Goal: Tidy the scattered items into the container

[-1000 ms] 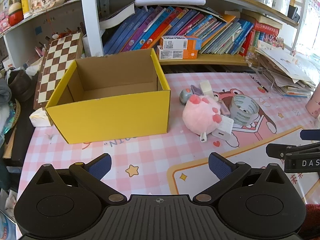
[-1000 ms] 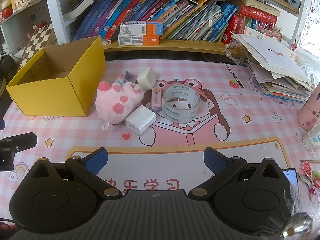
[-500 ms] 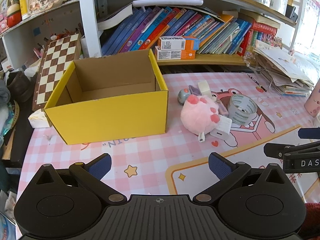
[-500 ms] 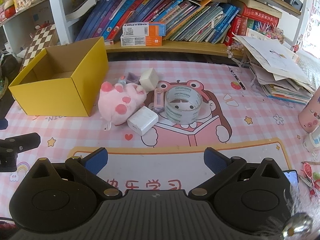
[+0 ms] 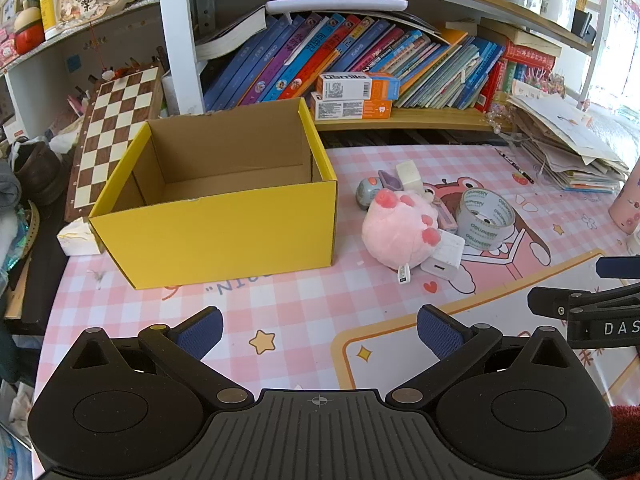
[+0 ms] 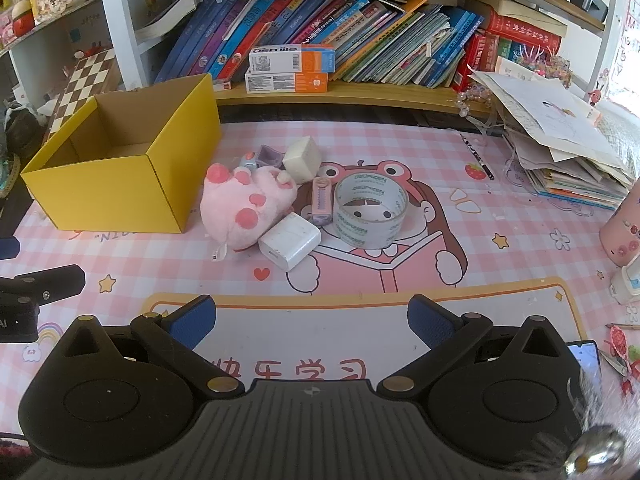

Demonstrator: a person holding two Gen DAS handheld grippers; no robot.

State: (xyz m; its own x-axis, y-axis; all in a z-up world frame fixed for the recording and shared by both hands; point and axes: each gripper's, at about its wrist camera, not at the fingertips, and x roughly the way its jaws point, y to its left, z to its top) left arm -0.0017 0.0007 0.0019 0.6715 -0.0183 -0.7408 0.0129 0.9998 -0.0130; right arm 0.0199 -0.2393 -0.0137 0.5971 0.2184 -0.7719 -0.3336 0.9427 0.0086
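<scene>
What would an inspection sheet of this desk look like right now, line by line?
Surface: pink checked mat with cartoon print.
Job's things: yellow box open, nothing seen inside; beside it a huddle of pink plush toy, white charger, tape roll, white cube, small pink case.
Clutter: paper stack at right; pink cup.
Grippers: left gripper and right gripper both open, holding nothing, short of the items.
Cables: nothing seen.
Surroundings: bookshelf behind; chessboard leaning at left.
</scene>
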